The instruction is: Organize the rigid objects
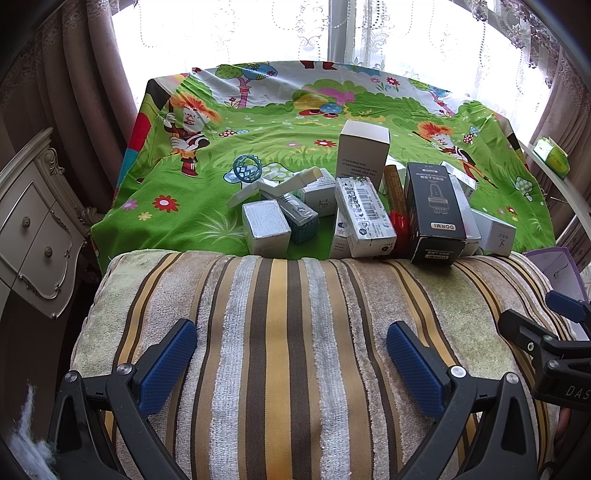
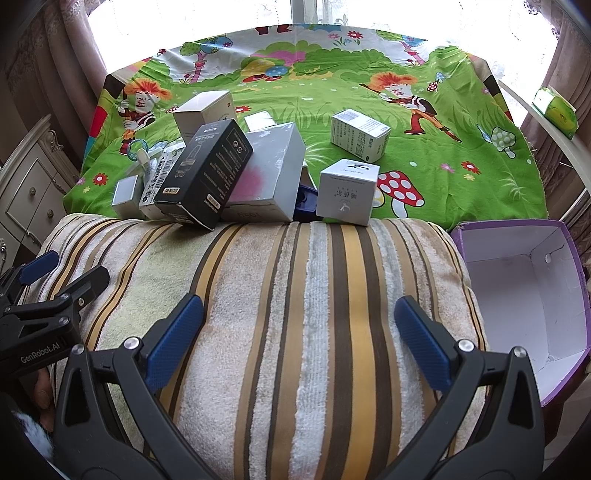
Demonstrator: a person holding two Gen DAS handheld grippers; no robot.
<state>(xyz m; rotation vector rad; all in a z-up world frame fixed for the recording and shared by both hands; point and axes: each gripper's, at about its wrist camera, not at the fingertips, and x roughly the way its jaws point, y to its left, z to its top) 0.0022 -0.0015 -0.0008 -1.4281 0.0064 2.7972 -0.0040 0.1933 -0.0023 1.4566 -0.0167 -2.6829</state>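
Striped cushion hides box pile's base.

Both wrist cameras look forward and steeply down, close over the striped terry cushion. Left view sits left of right view. The 2 share the black upright carton and green cartoon-print cloth.

Backlit window blown out, sharp centre — fisheye-bent, dark edges
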